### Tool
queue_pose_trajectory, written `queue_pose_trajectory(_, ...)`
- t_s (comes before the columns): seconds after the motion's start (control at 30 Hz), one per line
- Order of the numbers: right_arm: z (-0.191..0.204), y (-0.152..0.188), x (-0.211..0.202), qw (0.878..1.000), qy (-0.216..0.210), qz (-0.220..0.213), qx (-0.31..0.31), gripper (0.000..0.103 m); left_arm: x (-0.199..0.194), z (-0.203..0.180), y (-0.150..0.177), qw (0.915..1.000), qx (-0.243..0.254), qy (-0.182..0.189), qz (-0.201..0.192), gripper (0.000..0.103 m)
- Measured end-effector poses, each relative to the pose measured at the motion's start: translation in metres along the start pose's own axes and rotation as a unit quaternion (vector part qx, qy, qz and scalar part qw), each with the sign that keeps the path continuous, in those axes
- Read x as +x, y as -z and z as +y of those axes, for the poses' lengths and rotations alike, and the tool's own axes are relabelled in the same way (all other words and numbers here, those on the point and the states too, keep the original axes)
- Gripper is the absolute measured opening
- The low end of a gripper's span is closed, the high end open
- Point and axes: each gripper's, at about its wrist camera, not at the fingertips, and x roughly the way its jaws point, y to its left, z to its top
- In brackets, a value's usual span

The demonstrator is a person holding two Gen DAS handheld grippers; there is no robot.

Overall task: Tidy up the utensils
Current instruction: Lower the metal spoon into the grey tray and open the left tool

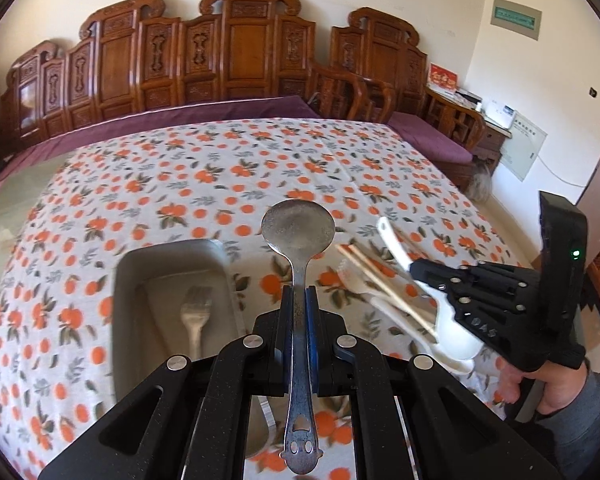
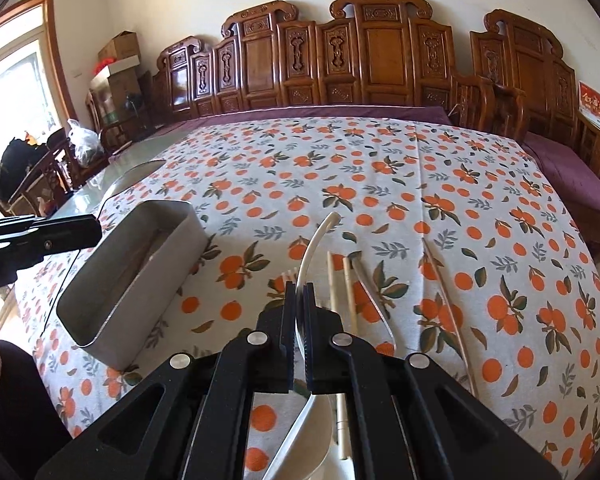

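Utensil sorting: both hand-held grippers loaded, above an orange-print worktop.

Left hand-held gripper point(image 1: 299, 300): fingers pressed together on the neck of a metal spoon point(image 1: 299, 236), bowl pointing forward beyond the fingertips, handle end trailing back beneath the gripper body. Ahead and to its left: a grey metal tray point(image 1: 128, 280), on the cloth, holding one metal fork point(image 1: 195, 316) lying lengthwise. To its right: the right hand-held gripper point(image 2: 299, 300), pinching a white spoon point(image 2: 320, 236) by its curved handle, the bowl hanging below and behind the fingers. Just right of that gripper, on the cloth: a pair of pale chopsticks point(image 2: 342, 292), side by side, and one thin stick point(image 2: 448, 308) farther right. Beneath everything: the worktop point(image 2: 380, 168), covered with a white cloth printed with oranges.
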Motion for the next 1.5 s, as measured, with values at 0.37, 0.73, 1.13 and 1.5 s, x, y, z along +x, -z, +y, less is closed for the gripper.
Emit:
queue_pose_trajectory(0.37, 0.017, 0.006, -0.001, 1.0, -0.002, 0.006, -0.021, 0.004, 0.01, 0.06, 0.019, 0.9976, -0.029, -0.057, 0.026, 0.005)
queue_pose_trajectory(0.73, 0.015, 0.005, 0.008, 1.0, -0.006, 0.013, -0.027, 0.005, 0.048, 0.078, 0.035, 0.9918, -0.024, -0.089, 0.088, 0.005)
queue_pose_trajectory(1.13, 0.017, 0.003, 0.008, 0.999, -0.019, 0.011, -0.03, 0.005, 0.079, 0.079, 0.032, 0.9864, -0.014, -0.104, 0.127, 0.005)
queue_pose_trajectory(1.5, 0.019, 0.005, 0.008, 0.999, -0.018, 0.015, -0.03, 0.005, 0.079, 0.082, 0.034, 0.9861, -0.018, -0.103, 0.129, 0.006)
